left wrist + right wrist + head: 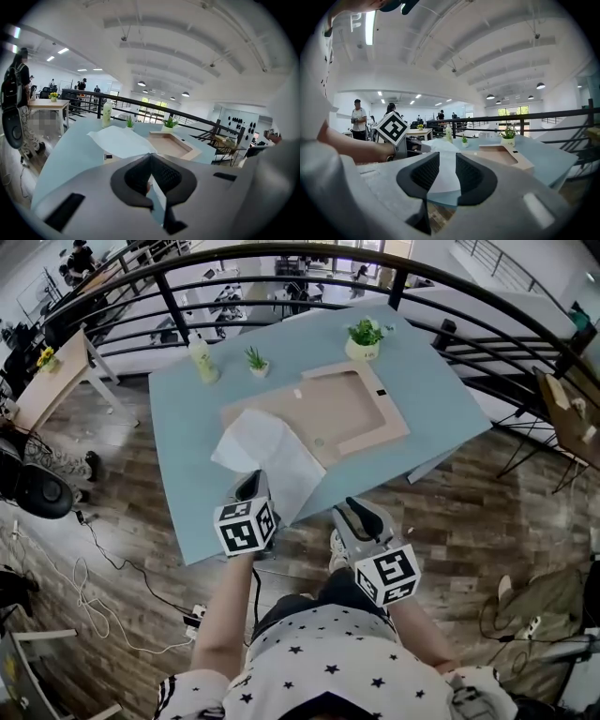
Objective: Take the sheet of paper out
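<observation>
Pinching the paper (267,454), left tool (151,159); right tool (442,172) jaws apart.

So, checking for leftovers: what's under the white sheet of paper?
The sheet of paper overlaps the wooden frame and the blue table; anything else beneath is covered.

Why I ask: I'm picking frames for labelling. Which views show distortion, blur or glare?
Head view: sharp, evenly lit, railing bowed. Left gripper view: heavy fisheye, dark corners, the hand-held gripper blurred up close, sheet of paper clear. Right gripper view: same fisheye, ceiling light glaring.
</observation>
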`<state>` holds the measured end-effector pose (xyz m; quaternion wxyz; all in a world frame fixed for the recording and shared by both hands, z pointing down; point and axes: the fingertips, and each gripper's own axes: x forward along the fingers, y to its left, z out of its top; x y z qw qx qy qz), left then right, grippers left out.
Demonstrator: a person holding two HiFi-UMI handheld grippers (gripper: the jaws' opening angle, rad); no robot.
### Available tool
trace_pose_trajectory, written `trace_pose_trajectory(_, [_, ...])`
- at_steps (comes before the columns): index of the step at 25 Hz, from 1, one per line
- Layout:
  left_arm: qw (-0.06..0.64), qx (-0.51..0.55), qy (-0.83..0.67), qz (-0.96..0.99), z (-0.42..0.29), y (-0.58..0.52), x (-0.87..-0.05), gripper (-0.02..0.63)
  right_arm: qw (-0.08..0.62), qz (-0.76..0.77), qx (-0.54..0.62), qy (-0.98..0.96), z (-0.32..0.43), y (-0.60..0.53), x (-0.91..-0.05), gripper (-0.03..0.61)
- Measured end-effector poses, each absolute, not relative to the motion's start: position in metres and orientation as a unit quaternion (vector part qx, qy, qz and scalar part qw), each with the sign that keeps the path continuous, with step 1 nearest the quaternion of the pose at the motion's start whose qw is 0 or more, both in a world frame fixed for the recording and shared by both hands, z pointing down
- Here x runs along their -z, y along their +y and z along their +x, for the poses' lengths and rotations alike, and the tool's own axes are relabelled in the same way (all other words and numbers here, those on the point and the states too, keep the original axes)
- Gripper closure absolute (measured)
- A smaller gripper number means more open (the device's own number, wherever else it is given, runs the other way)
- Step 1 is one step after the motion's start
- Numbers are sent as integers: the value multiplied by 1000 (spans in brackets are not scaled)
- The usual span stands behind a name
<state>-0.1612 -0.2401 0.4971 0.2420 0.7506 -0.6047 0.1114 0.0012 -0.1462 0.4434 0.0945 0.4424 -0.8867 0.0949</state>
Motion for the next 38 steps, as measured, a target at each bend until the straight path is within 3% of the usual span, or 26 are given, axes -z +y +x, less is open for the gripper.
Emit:
trace_pose_trajectory(11, [233, -79, -582, 776, -177, -157, -468, 611, 82, 476, -72, -873, -8, -91, -429, 569])
trace_pose_trajectory(38, [223, -34, -540, 811, -178, -41, -436, 611, 92, 491, -43, -865, -14, -25, -418, 572])
